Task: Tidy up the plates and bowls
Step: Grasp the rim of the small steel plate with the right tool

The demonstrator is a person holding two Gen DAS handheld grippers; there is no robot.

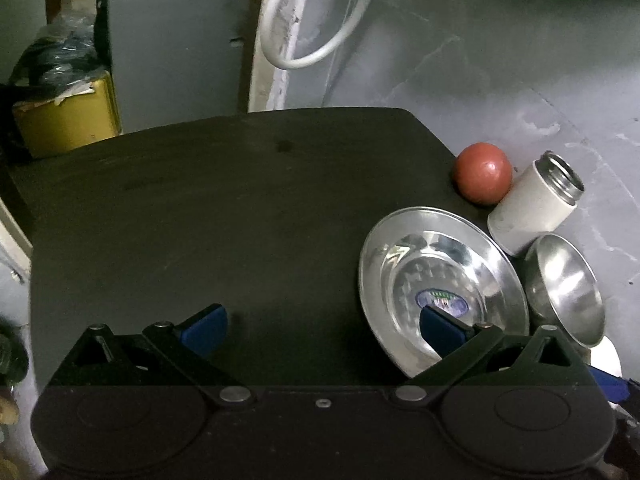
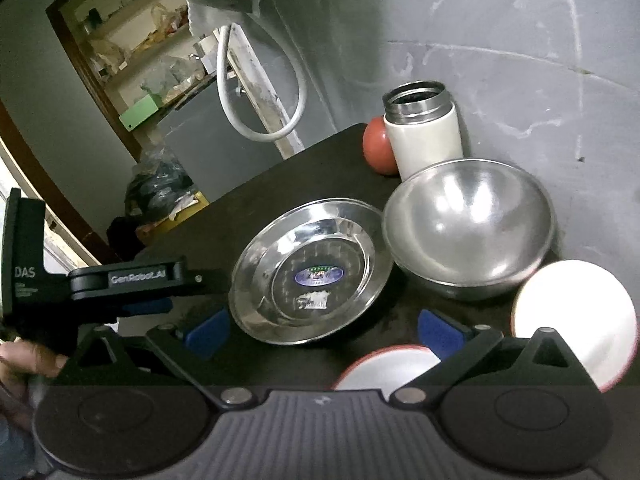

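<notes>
Both grippers, left gripper and right gripper, hold their fingers spread, empty. The steel plate lies on the tabletop beside the steel bowl; light, stiff, probably slippery, best pinched at its rim.

- steel plate: near edge tucked behind the left gripper's right finger, and the sticker in the middle is too blurry to read
- steel bowl in the left wrist view: lower rim hidden by the gripper body
- red ball: half covered by the white flask in the right wrist view
- red-rimmed white bowl: mostly under the right gripper
- white plate: blown out, no detail
- person's hand: cut off at the left edge
</notes>
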